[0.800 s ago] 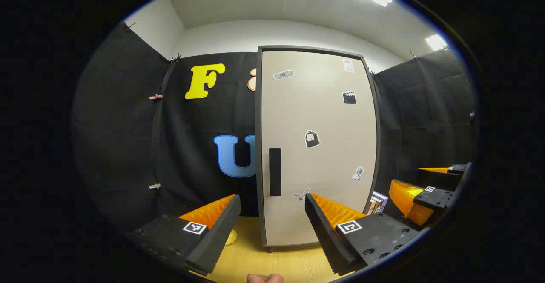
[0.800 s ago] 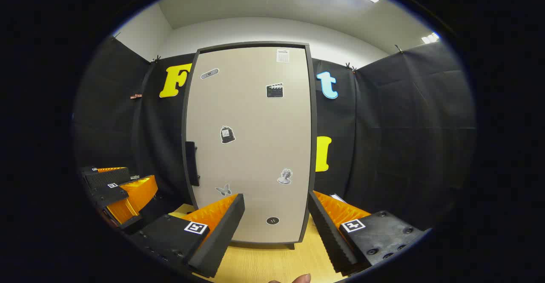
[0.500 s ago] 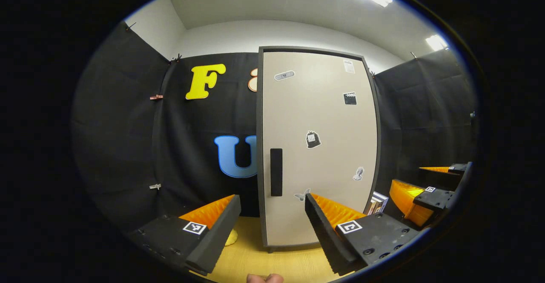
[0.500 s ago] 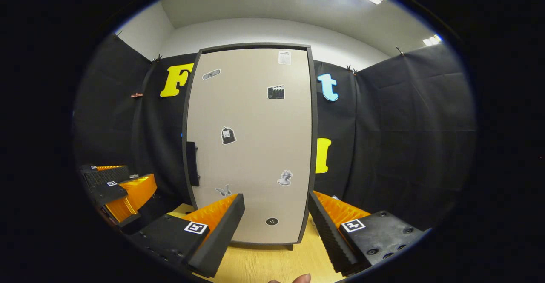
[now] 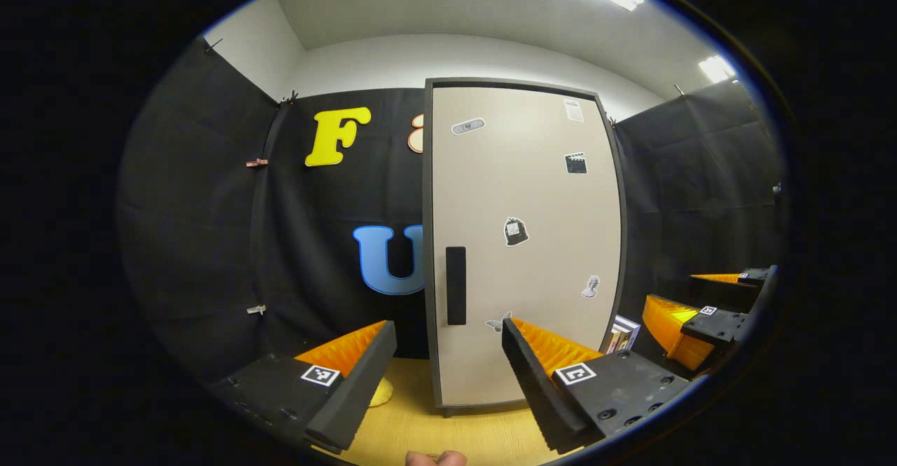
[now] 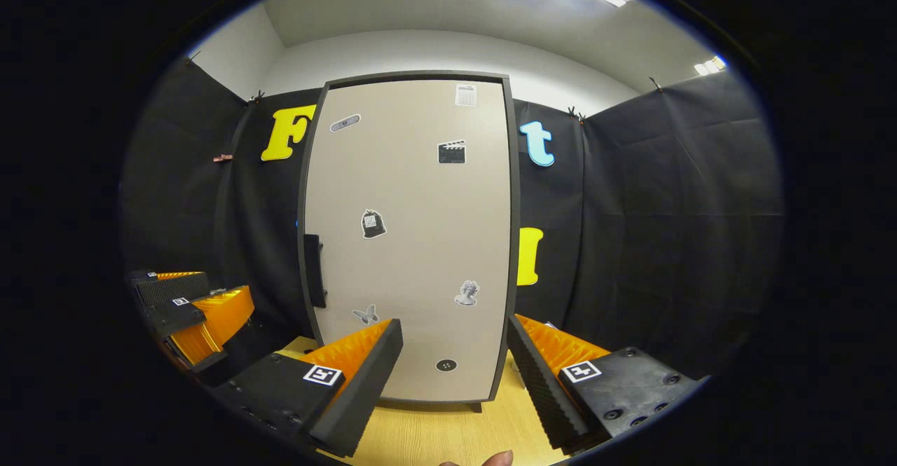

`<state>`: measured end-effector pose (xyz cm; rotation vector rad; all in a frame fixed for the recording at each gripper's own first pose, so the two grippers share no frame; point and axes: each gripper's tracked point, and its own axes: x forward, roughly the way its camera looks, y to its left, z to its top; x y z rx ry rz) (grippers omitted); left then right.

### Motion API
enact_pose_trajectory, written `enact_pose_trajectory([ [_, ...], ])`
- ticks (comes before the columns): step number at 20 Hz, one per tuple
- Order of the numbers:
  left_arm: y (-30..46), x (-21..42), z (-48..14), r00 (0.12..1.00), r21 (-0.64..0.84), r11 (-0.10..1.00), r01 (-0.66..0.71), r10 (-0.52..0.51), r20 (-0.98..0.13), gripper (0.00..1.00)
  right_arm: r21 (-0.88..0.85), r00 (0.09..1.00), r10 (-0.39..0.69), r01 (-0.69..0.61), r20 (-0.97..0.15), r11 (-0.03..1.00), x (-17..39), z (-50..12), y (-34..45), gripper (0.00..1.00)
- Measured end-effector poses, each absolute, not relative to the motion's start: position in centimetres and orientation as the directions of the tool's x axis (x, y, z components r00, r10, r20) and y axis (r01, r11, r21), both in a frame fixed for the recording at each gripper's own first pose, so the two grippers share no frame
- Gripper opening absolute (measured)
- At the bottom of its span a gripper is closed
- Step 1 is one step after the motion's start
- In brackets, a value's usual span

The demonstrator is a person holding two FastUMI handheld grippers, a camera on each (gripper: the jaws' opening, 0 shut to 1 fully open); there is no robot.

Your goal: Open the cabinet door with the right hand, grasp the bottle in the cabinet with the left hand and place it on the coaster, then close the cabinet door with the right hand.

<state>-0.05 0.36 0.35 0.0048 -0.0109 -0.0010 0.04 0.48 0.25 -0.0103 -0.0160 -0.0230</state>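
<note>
Wooden table (image 5: 420, 424), books (image 5: 621, 333)

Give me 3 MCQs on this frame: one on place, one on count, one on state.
1. Where on the cabinet door is the handle?
A. near its left edge
B. centre
C. near its right edge

2. How many stickers on the door in the right gripper view?
A. three
B. seven
C. ten

3. State of the right gripper?
A. shut on the handle
B. open, holding nothing
C. shut on a bottle

Answers:
1. A: the dark bar hugs the left edge in both views.
2. B: seven small stickers are scattered over the panel.
3. B: its fingers stand wide apart before the closed door.
</note>
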Motion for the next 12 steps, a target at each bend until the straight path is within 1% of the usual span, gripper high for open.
enact_pose_trajectory([
  [6,1.2,-0.2,0.4,1.0,0.003,1.0,0.003,-0.003,0.013,0.96,0.002,1.0,-0.003,0.003,0.023,1.0,0.6,0.7,1.8,0.98],
  [8,1.8,-0.3,0.4,1.0,-0.001,1.0,0.007,-0.007,0.013,0.96,0.014,1.0,0.016,-0.017,0.023,1.0,1.2,0.8,2.9,0.98],
  [12,4.0,-0.5,-0.2,1.0,-0.004,1.0,-0.019,0.019,0.0,0.96,0.035,0.997,0.064,-0.065,0.034,0.997,3.3,1.3,6.1,0.98],
])
